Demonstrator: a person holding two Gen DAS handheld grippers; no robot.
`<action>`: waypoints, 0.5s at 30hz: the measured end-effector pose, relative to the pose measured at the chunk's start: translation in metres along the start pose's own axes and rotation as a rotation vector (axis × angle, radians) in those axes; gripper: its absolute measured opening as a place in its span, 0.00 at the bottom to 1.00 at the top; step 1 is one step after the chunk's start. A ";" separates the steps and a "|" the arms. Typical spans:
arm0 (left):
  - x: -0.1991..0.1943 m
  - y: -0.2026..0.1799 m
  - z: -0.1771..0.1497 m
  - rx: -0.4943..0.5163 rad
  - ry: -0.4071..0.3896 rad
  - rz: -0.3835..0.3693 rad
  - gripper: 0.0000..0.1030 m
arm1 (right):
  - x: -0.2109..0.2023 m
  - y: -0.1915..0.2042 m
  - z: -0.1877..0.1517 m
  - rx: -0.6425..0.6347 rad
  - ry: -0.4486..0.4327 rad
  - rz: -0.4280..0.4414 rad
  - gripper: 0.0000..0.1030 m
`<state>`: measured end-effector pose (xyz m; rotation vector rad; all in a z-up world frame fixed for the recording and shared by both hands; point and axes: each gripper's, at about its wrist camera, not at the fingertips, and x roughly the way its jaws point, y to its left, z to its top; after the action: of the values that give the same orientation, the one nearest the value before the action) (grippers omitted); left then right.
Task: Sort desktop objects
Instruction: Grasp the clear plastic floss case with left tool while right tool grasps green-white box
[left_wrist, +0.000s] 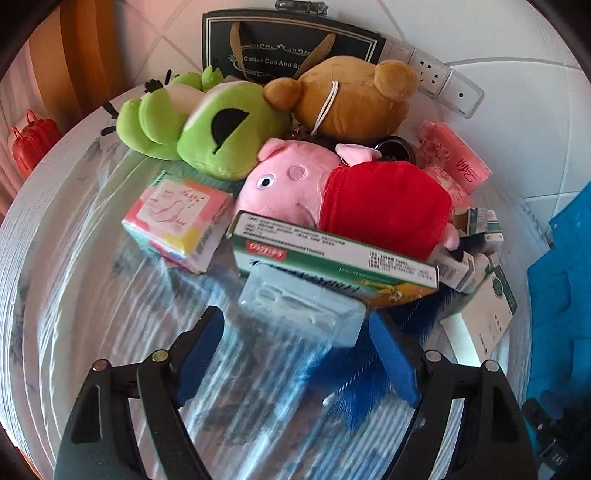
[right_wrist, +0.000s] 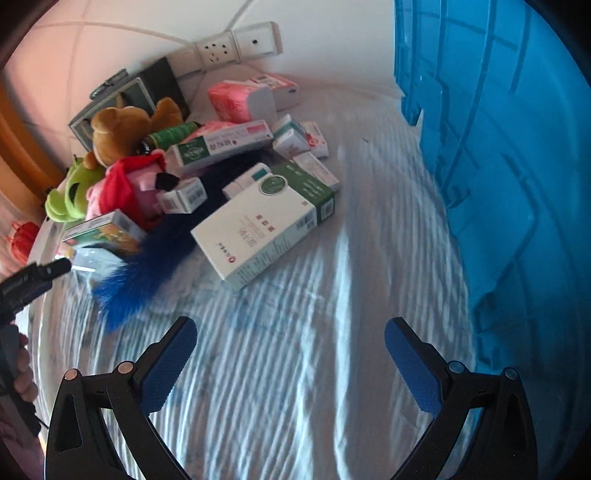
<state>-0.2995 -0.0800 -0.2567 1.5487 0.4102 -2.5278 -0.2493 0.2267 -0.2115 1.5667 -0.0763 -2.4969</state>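
Tabletop (right_wrist: 295, 369) clutter of toys (left_wrist: 236, 140) and boxes (right_wrist: 258, 229) looks unsorted, blue crate (right_wrist: 498, 147) right; left gripper (left_wrist: 295, 354) and right gripper (right_wrist: 291, 354) both gape wide, empty.

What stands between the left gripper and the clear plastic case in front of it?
Nothing visible does. The left gripper is open and the clear plastic case lies just ahead of its fingertips on the table. The green box sits behind the case, partly over its far edge.

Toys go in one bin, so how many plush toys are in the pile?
3: green frog plush at back left, brown bear plush behind, pink pig plush in the middle. Others may be buried.
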 end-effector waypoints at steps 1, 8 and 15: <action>0.012 -0.003 0.005 -0.017 0.019 0.003 0.79 | 0.005 -0.001 0.003 0.004 0.005 -0.001 1.00; 0.060 0.000 0.007 -0.064 0.125 0.028 0.80 | 0.037 0.004 0.038 0.019 0.037 -0.003 1.00; 0.064 -0.002 -0.014 0.175 0.148 0.062 0.51 | 0.091 0.024 0.072 0.127 0.094 -0.020 1.00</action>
<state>-0.3173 -0.0729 -0.3196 1.7886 0.1581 -2.4674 -0.3492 0.1822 -0.2574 1.7398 -0.2103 -2.4732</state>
